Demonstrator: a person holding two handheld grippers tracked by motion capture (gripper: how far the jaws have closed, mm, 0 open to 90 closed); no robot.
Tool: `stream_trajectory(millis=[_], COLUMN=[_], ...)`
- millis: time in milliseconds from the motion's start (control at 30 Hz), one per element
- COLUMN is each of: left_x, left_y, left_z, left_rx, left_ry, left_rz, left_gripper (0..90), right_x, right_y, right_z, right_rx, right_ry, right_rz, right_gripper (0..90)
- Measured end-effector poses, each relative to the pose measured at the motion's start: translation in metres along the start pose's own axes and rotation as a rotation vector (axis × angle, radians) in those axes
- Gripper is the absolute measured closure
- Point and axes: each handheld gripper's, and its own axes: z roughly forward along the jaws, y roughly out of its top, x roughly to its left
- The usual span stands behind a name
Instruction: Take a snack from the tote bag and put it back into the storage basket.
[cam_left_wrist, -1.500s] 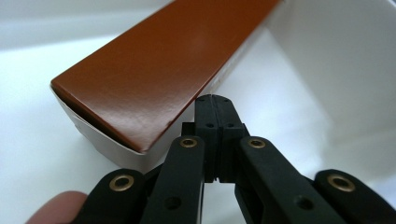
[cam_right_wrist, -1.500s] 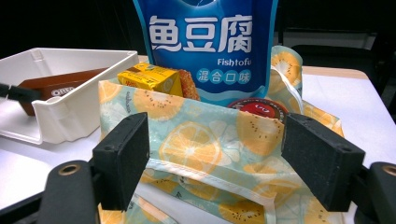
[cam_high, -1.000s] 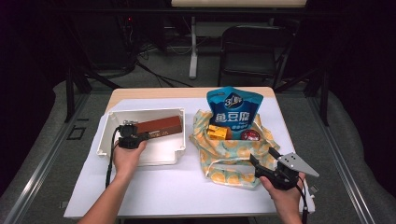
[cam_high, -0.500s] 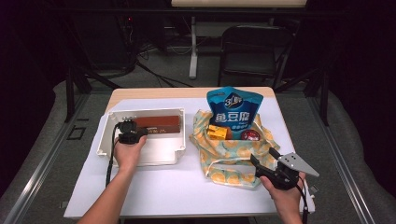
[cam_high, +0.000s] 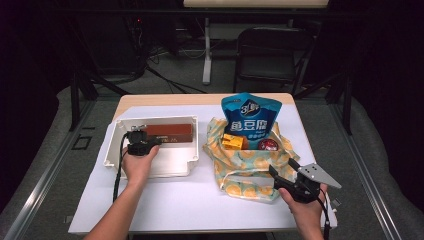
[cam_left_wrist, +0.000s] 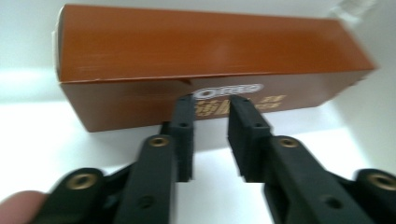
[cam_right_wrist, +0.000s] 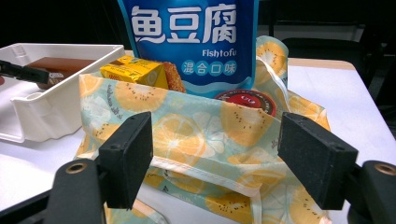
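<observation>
A brown carton (cam_high: 170, 133) lies flat along the far wall of a white tray (cam_high: 112, 147) on the left of the table. My left gripper (cam_high: 156, 142) is inside the tray at the carton's near left end. In the left gripper view its tips (cam_left_wrist: 212, 100) nearly touch the carton's printed side (cam_left_wrist: 210, 60). Its jaws have just been opening and stand a little apart with nothing between them. My right gripper (cam_high: 281, 166) hovers wide open just short of the near right corner of an orange-print cloth bag (cam_high: 250, 167). The bag's front (cam_right_wrist: 201, 135) lies beyond the pads.
The bag holds a tall blue snack pouch (cam_high: 251, 117), a yellow drink carton (cam_high: 232, 141) and a red-lidded item (cam_high: 268, 145). A white sheet (cam_high: 200, 200) covers the tabletop. A black chair (cam_high: 270, 55) stands behind the table.
The left jaws were shut and now stand slightly apart. The brown carton was tilted in the tray and now lies level along its far wall. The right gripper has stayed put.
</observation>
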Motion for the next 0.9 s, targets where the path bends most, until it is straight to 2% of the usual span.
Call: stream_trajectory(millis=[133,200,267,400,500,600,733,900], left_x=[-0.009,-0.012,-0.014,-0.017,-0.019,-0.021,-0.024,-0.022], left_y=[-0.004,-0.006,-0.008,-0.016,-0.025,-0.031,-0.037,-0.04], left_z=[-0.012,-0.019,-0.027,-0.044,-0.055,-0.064,-0.073,-0.08], left_rx=[-0.035,-0.062,-0.09,-0.132,-0.158,-0.178,-0.195,-0.213], left_ry=[-0.03,-0.046,-0.068,-0.107,-0.132,-0.148,-0.171,-0.182], left_rz=[0.036,0.041,0.047,0.081,0.102,0.12,0.138,0.148], left_gripper=[55.9,49.4,46.1,40.1,36.6,32.5,29.2,29.1], right_x=[0.001,0.003,0.004,0.004,0.003,0.004,0.001,-0.006], right_y=[0.0,0.0,0.001,0.002,0.003,0.004,0.009,0.016], right_z=[0.0,0.0,-0.001,0.0,0.002,0.003,0.007,0.014], right_rx=[-0.003,-0.01,-0.021,-0.03,-0.028,-0.023,-0.019,-0.039], right_ry=[0.006,0.014,0.01,0.006,0.011,0.026,0.06,0.059], right_rz=[-0.001,-0.005,-0.008,0.02,0.024,0.008,0.014,0.025], right_gripper=[32.3,38.9,49.9,71.5,81.3,81.7,69.2,57.6])
